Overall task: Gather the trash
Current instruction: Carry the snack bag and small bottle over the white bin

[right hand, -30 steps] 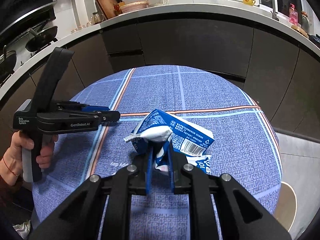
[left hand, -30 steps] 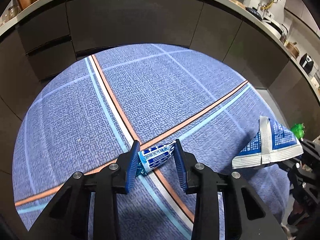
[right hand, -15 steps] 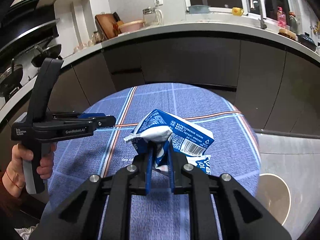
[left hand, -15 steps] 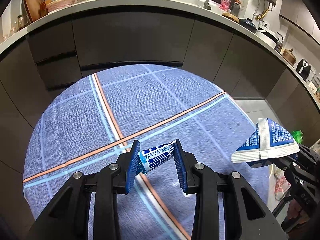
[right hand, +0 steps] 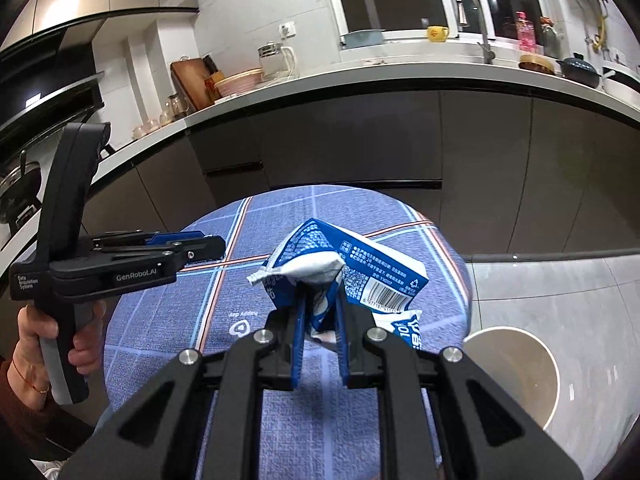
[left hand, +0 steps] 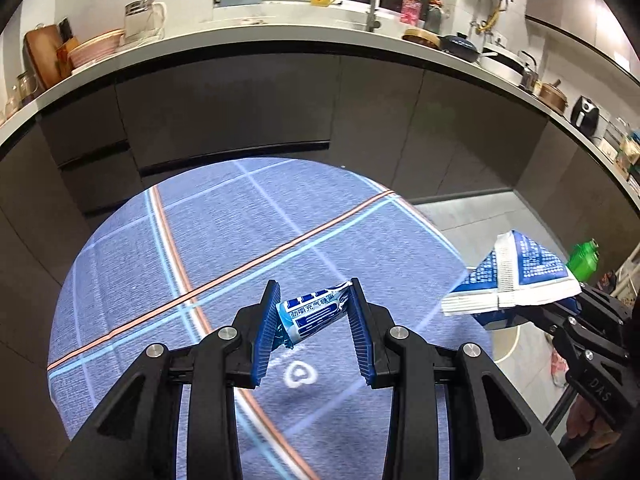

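Note:
My left gripper [left hand: 314, 292] is shut on a small blue-and-white candy wrapper [left hand: 310, 312], held crosswise between its blue pads above the round table. In the right wrist view my right gripper [right hand: 320, 292] is shut on a crumpled blue-and-white milk carton [right hand: 360, 272], gripping its crushed lower part. That same carton [left hand: 516, 280] appears at the right edge of the left wrist view, clear of the table. The left gripper [right hand: 200, 250] shows side-on at the left of the right wrist view, held in a hand [right hand: 30, 332].
A round table with a blue plaid cloth [left hand: 160, 280] lies below both grippers. A beige round bin [right hand: 516, 368] stands on the tiled floor to the table's right. Dark cabinets under a white counter [left hand: 280, 48] curve behind. A green bottle [left hand: 584, 254] sits far right.
Both grippers have risen and drawn back from the table, each keeping its piece of trash. More of the counter and floor now shows, and the bin has come into the right wrist view.

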A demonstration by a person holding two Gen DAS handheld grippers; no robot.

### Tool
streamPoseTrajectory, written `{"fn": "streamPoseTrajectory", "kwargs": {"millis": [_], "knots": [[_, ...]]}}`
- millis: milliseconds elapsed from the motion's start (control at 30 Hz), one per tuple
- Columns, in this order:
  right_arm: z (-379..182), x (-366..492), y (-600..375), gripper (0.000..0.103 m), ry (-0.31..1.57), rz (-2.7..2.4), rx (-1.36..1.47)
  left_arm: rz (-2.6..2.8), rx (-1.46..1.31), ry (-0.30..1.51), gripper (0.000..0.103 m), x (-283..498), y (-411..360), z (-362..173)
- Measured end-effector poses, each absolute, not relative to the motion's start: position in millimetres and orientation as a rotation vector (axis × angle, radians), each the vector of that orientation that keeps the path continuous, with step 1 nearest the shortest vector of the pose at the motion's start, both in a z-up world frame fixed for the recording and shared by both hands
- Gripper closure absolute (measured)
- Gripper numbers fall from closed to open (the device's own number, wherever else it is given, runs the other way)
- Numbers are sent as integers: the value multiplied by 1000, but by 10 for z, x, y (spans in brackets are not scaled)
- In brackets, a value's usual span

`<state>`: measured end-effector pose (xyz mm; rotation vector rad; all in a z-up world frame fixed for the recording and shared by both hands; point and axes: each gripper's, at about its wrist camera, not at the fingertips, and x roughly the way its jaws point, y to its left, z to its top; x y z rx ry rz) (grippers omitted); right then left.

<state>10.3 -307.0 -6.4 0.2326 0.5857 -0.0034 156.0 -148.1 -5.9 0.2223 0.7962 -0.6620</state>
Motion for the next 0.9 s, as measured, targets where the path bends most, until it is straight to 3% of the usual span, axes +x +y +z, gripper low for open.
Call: {"fn": "streamPoseTrajectory", "kwargs": {"millis": [900], "knots": [[-443, -727, -4148, 88, 586, -254, 388, -913, 303, 815, 71, 949, -2885, -155]]}}
